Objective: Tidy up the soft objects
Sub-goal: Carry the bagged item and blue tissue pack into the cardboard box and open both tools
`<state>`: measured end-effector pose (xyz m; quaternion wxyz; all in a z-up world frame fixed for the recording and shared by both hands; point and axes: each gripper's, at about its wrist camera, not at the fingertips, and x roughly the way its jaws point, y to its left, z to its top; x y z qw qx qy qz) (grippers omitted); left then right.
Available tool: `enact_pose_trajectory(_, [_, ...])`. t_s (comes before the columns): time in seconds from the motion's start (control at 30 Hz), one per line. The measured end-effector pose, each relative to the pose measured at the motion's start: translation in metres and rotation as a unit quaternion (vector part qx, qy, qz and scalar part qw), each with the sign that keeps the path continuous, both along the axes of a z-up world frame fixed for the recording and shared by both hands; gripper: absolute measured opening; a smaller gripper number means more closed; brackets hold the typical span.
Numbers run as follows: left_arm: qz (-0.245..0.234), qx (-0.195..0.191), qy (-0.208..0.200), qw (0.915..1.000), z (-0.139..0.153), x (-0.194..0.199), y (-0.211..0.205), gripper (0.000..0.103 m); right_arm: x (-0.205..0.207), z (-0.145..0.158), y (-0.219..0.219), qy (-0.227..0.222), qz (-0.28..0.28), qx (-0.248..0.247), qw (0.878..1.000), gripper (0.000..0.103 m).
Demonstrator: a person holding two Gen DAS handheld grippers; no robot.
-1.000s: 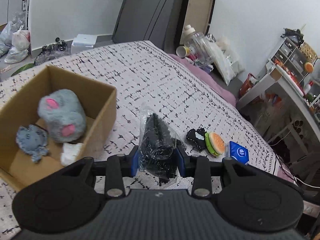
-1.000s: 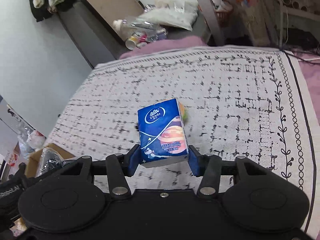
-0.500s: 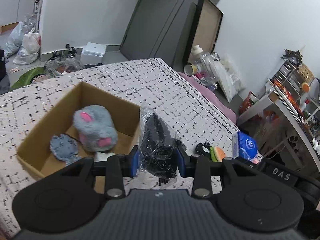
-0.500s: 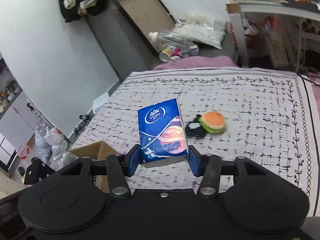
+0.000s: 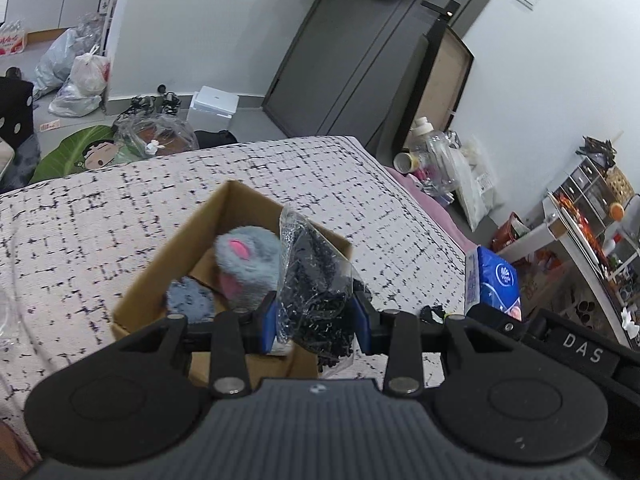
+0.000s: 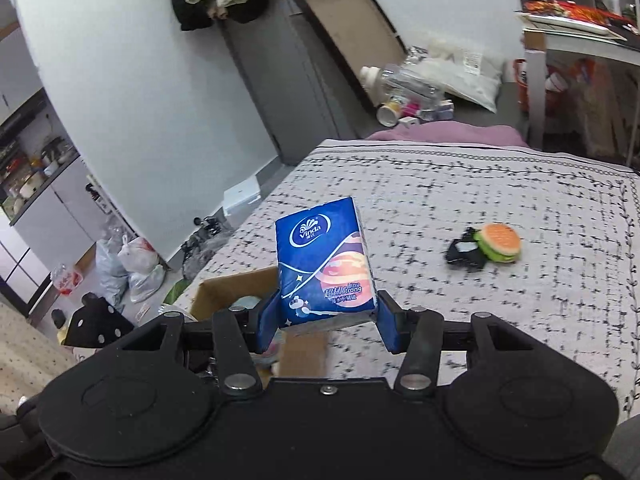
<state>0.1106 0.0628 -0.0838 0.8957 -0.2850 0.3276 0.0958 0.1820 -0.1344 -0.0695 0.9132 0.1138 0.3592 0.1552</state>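
My left gripper (image 5: 314, 316) is shut on a clear plastic bag of black stuff (image 5: 316, 280), held above the near right corner of an open cardboard box (image 5: 168, 252). Inside the box lie a grey plush with pink patches (image 5: 248, 264) and a small grey-blue plush (image 5: 188, 300). My right gripper (image 6: 326, 320) is shut on a blue Vinda tissue pack (image 6: 324, 268), raised over the bed just right of the box (image 6: 236, 288). The same tissue pack (image 5: 496, 280) shows at the right in the left wrist view. A burger plush (image 6: 500, 242) and a small black item (image 6: 464, 256) lie on the bedspread.
The bed has a white cover with black dashes (image 5: 100, 216) and a pink edge (image 6: 440, 136). Bags (image 5: 80, 76) and clutter lie on the floor beyond it. A bottle and packets (image 6: 404, 80) sit by the dark door, and a desk (image 6: 580, 36) stands at the right.
Both grippers rose and swung left toward the box, each keeping its load. The box has come under the left gripper, and the burger plush has slid off to the right.
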Motion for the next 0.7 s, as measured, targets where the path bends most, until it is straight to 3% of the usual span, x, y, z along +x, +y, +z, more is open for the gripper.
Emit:
enact_pose_trajectory(0.37, [0.030, -0.033, 0.014, 0.9989, -0.017, -0.012, 0.045, 0.037, -0.011, -0.006, 0.046, 0.008, 0.021, -0.009, 1.000, 0.049])
enact_pose_trajectory(0.7, [0.027, -0.052, 0.026, 0.9979, -0.033, -0.010, 0.060, 0.037, -0.012, -0.016, 0.070, 0.019, 0.026, -0.019, 0.999, 0.049])
